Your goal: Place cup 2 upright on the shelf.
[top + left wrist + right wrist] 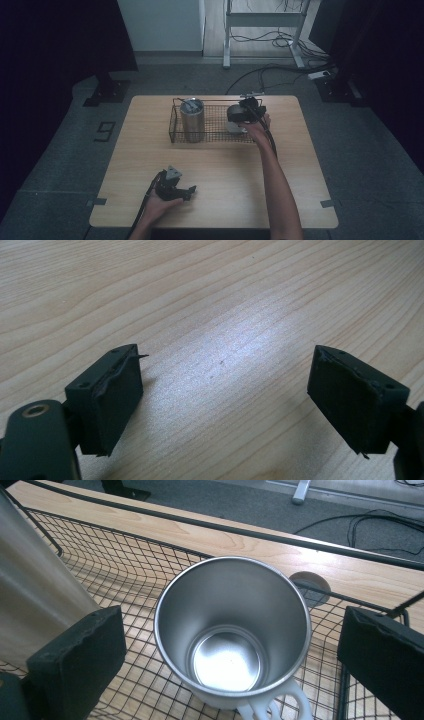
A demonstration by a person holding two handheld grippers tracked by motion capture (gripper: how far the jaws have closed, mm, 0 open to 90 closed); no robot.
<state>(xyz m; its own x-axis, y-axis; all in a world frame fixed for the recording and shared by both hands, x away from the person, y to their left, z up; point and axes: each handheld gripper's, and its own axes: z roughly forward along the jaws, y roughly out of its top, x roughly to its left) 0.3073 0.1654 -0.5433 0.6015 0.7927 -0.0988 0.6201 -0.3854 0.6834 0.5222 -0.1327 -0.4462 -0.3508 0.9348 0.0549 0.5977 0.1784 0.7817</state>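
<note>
Black jaws of the right gripper (230, 655) stand wide apart on either side of a steel mug (232, 630), upright in the wire basket (215, 135) beside a taller steel tumbler (192, 120); neither pad seems to touch the mug. If they close off-centre, a pad could probably push the rim, tip the mug against the mesh, or snag its white handle (272, 705). That arm reaches far forward over the table (215, 200), gripper angled down. Near the front edge, the left gripper (225, 400) rests low, spread, empty.
</note>
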